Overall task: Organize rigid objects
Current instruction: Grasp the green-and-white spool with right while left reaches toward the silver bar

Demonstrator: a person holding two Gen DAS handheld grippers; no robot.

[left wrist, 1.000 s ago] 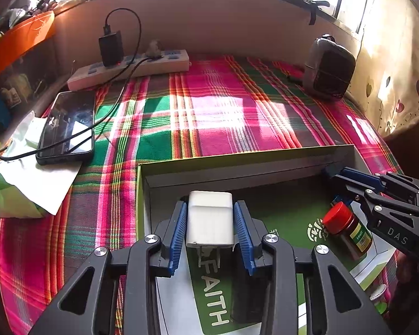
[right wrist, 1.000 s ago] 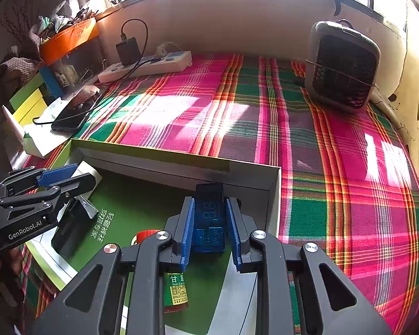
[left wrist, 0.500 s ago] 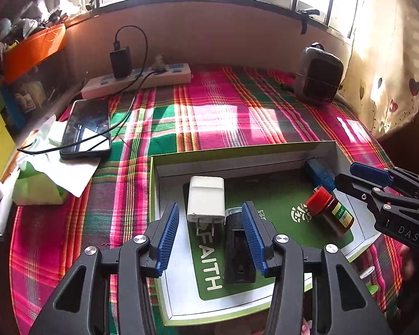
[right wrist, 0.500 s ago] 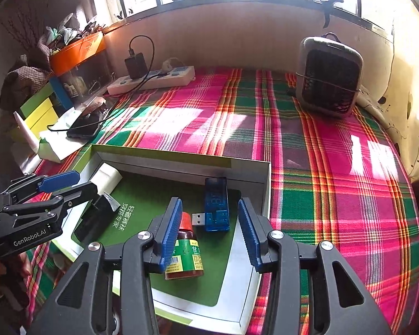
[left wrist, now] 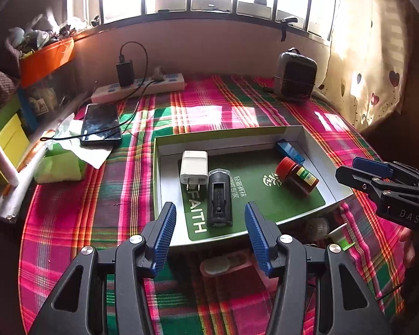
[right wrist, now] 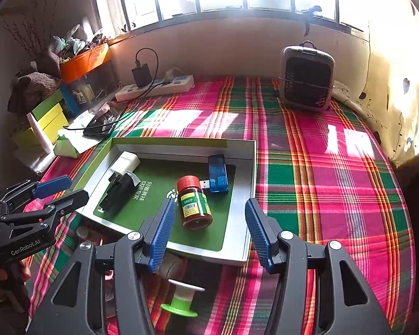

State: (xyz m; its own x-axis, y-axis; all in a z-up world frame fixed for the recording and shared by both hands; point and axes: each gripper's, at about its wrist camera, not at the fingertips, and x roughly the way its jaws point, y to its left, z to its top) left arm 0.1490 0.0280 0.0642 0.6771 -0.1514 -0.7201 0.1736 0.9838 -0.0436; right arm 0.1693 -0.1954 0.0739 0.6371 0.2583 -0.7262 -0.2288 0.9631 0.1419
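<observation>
1. The shallow box lid [left wrist: 315,136] lies on the plaid-covered surface [left wrist: 215,111], with a green mat inside it.
2. Four items rest in the lid: the white plug adapter [left wrist: 194,164] at the far left, the black battery charger [left wrist: 220,195] just beside it, the red-capped bottle [right wrist: 193,205] on its side near the middle, and the blue USB tester [right wrist: 218,173] at the far right corner.
3. The bottle's cap sits just beside the tester's metal plug.
4. The left gripper [left wrist: 211,237] hovers over the lid's near edge. Its fingers are spreading apart and grasp nothing.
5. The right gripper [right wrist: 206,231] hovers over the bottle. Its fingers are spreading apart, clear of the bottle on both sides.
6. A green-and-white spool [right wrist: 183,298] lies on the cloth in front of the lid.
7. A phone [left wrist: 101,125], a power strip [left wrist: 142,88] and a small fan [left wrist: 294,75] lie farther back.
</observation>
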